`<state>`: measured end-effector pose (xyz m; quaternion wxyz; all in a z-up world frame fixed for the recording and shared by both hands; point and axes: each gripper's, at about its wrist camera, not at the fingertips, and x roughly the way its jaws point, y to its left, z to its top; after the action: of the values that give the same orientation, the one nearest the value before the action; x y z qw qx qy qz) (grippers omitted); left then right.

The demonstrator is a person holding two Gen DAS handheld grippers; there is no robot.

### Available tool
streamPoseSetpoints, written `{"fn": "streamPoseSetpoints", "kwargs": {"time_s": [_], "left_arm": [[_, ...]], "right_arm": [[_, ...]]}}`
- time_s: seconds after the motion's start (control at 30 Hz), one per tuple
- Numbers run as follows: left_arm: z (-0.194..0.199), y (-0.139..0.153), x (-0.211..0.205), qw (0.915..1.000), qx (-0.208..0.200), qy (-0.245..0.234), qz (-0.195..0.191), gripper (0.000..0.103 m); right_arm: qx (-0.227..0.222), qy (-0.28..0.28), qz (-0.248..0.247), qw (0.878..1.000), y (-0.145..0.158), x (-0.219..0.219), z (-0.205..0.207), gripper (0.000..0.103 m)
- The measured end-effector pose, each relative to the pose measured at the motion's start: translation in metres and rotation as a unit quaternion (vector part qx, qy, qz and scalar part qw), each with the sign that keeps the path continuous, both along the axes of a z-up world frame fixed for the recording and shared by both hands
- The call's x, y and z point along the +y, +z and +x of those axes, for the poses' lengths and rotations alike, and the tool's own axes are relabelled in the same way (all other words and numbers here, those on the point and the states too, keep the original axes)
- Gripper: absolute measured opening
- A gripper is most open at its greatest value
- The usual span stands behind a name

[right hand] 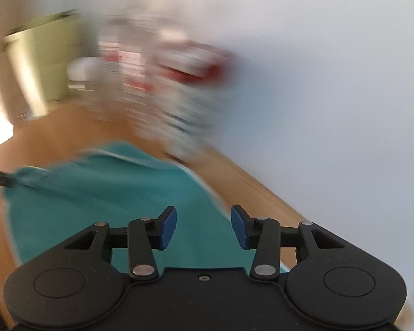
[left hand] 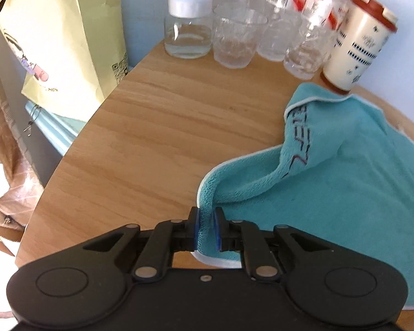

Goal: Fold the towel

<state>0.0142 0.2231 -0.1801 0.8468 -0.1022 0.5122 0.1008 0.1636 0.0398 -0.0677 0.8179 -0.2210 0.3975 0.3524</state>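
— Towel status?
— The teal towel (left hand: 331,187) lies rumpled on the table's (left hand: 165,138) right side. My left gripper (left hand: 206,227) is clamped on its near-left corner; my right gripper (right hand: 203,227) hovers agape, empty.
— Next?
— Probably pinch the right corner, then fold.

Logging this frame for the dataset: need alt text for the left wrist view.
The left gripper is shut on the near corner of a teal towel, lifting a fold off a wooden table. A lidded jar, a glass, bottles and a cup stand behind.
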Motion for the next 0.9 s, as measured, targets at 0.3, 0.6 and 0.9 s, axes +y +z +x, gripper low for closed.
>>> {"fn": "streamPoseSetpoints", "kwargs": {"time_s": [0.3, 0.6, 0.9], "left_arm": [[-0.002, 0.003, 0.009, 0.9976, -0.014, -0.047, -0.049, 0.01], [-0.001, 0.001, 0.021, 0.9945, -0.012, -0.083, -0.062, 0.01], [0.004, -0.001, 0.033, 0.9912, -0.003, -0.112, -0.07, 0.01]], "right_arm": [[-0.039, 0.243, -0.121, 0.962, -0.057, 0.186, -0.016, 0.04], [0.006, 0.28, -0.182, 0.942, -0.075, 0.206, -0.004, 0.036], [0.028, 0.278, -0.208, 0.937, -0.098, 0.206, 0.003, 0.015]]}}
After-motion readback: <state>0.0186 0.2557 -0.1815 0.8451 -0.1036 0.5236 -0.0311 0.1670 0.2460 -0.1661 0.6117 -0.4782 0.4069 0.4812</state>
